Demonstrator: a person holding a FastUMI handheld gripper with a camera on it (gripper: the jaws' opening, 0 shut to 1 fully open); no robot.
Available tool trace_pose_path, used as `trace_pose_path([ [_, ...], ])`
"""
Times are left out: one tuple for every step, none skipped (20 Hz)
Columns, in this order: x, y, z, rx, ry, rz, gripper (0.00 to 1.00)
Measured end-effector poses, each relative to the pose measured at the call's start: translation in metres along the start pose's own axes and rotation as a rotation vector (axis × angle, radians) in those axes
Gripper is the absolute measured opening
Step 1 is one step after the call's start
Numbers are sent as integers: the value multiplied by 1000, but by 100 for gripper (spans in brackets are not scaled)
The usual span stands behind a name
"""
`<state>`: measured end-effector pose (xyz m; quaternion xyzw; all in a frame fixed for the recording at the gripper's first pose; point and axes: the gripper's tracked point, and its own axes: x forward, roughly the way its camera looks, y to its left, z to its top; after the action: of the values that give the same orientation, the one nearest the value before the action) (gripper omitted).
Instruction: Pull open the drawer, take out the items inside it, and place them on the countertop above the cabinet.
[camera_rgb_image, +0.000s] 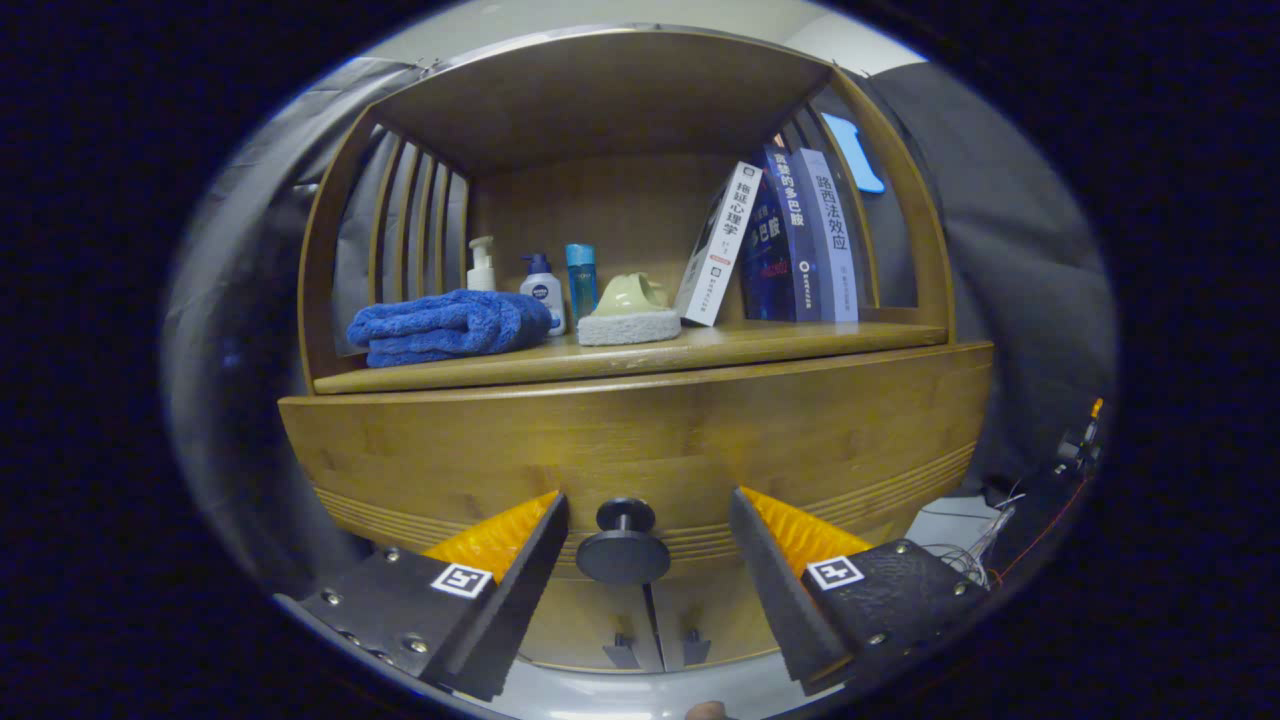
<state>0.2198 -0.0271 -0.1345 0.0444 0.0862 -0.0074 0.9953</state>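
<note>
gripper (648, 545) spread wide, fingers either side of the drawer knob (622, 545), not touching it | drawer (640, 440) front flush, closed; contents hidden | risk: fingers closing off-centre could slip from the round knob | countertop (740, 345) crowded: blue towel (448, 326), bottles (543, 287), sponge (630, 322), leaning books (775, 245); little free space

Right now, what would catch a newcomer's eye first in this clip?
First the round dark drawer knob, sitting between the open gripper fingers, neither finger touching it, on the closed wooden drawer front. Next the folded blue towel on the countertop above, with bottles behind it, a pale sponge-like item beside it, and leaning books further along.
</note>
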Motion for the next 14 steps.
trace_pose_path([
  [4, 1, 1, 1, 7, -1, 99],
  [9, 1, 2, 1, 13, -4, 99],
  [12, 1, 3, 1, 22, -9, 99],
  [15, 1, 3, 1, 30, -16, 99],
  [18, 2, 4, -6, 38, -22, 99],
  [20, 2, 5, -14, 45, -29, 98],
  [21, 2, 6, -26, 46, -34, 99],
  [21, 2, 6, -36, 47, -37, 99],
  [20, 1, 6, -41, 52, -42, 99],
  [20, 1, 7, -35, 51, -48, 99],
  [20, 0, 5, -34, 66, -55, 99],
  [17, 2, 2, -28, 77, -53, 99],
  [12, 4, -1, -25, 90, -50, 99],
  [5, 4, -3, -33, 91, -51, 99],
])
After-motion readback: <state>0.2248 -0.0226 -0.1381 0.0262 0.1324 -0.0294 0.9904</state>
